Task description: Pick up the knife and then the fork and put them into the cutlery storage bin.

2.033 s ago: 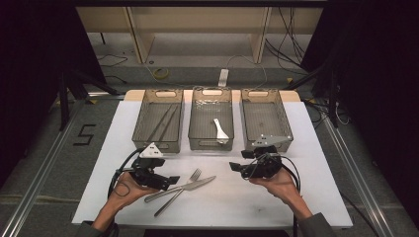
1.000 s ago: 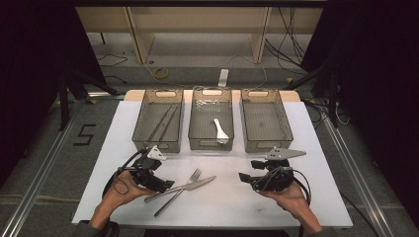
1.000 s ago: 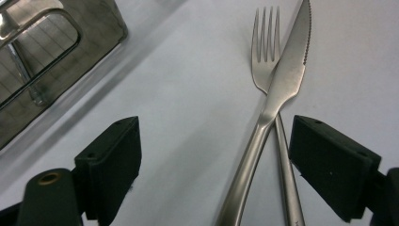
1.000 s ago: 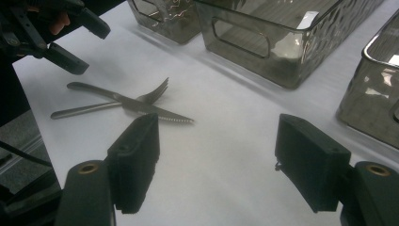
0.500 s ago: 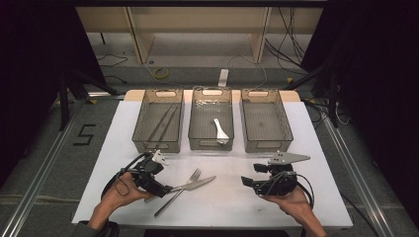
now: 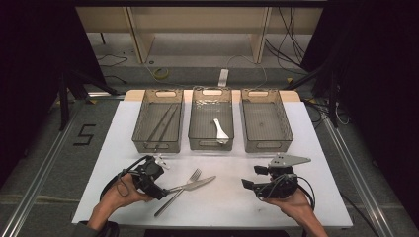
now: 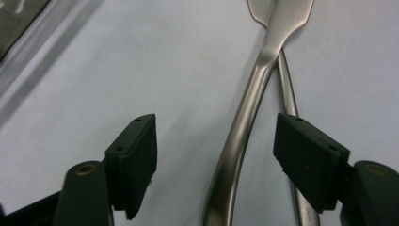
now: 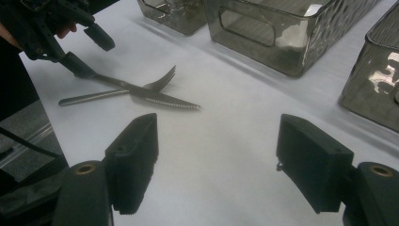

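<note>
A steel knife (image 6: 193, 183) lies across a fork (image 6: 182, 188) on the white table (image 6: 227, 207), near the front left. My left gripper (image 6: 162, 190) straddles the knife's handle (image 7: 240, 141). Its jaws have just been closing, but both pads stand clear of the handle, so it is open. A thinner handle (image 7: 288, 89) crosses beneath, beside the right-hand pad (image 7: 308, 162). My right gripper (image 6: 252, 177) hovers open over bare table at the front right, nothing between its jaws. It (image 8: 216, 165) faces the knife (image 8: 162, 98), the fork (image 8: 162, 81) and the left gripper (image 8: 77, 66).
Three clear grey bins stand in a row behind the cutlery. The left bin (image 6: 157, 148) holds chopsticks (image 6: 163, 126), the middle bin (image 6: 210, 145) a white spoon (image 6: 221, 131), and the right bin (image 6: 267, 146) nothing. The table's near edge is just behind both hands.
My left gripper's jaws have narrowed around the knife handle. The right hand has drawn back from in front of the right bin toward the near edge.
</note>
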Motion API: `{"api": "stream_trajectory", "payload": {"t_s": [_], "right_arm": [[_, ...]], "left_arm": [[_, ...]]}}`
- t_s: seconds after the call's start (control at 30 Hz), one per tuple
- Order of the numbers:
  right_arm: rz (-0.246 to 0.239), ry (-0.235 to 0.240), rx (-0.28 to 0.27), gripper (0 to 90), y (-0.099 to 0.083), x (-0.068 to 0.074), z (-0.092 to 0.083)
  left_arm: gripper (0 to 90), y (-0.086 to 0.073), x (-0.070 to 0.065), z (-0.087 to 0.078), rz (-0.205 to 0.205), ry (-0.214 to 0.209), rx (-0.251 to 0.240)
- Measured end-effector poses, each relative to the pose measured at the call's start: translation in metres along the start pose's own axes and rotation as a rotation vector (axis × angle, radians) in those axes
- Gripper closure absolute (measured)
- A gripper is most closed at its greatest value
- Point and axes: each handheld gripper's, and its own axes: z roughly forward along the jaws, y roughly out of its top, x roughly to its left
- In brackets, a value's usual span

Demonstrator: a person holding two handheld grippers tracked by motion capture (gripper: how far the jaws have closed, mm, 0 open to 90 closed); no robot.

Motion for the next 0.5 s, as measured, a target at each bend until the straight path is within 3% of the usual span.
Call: {"api": "stream_trajectory", "payload": {"t_s": [0.5], "right_arm": [[-0.008,0.004,0.012,31.0,-0.0005,0.0028,0.0009]], "left_arm": [[55.5,-0.004,-0.0047,0.0082,0.05,-0.016,0.093]]}}
